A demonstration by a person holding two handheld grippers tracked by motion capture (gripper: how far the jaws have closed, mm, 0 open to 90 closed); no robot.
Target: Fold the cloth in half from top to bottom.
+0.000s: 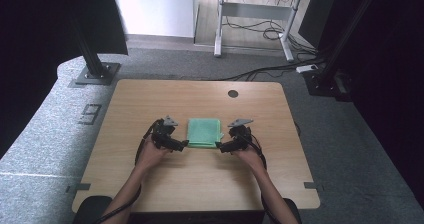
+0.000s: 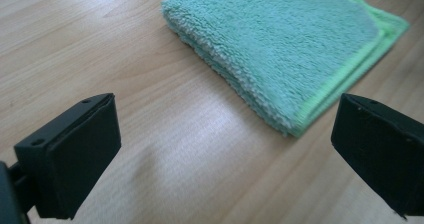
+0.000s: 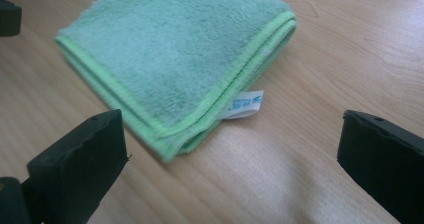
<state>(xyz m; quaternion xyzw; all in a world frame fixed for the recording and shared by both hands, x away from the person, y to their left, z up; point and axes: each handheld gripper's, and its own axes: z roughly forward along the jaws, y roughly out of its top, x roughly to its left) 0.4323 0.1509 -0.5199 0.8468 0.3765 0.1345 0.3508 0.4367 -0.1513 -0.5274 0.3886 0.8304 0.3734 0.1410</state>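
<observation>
Folded green cloth (image 1: pixel 204 132) flat on table (image 1: pixel 150 104), both hand-held grippers — left (image 1: pixel 183 144), right (image 1: pixel 220 146) — wide open, empty, flanking it. Folding looks finished; next, pulling clear.

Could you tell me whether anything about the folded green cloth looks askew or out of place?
Nothing stands out. The green cloth lies folded flat on the table, edges fairly even, its white label poking out at one side. Both grippers are open beside it.
</observation>
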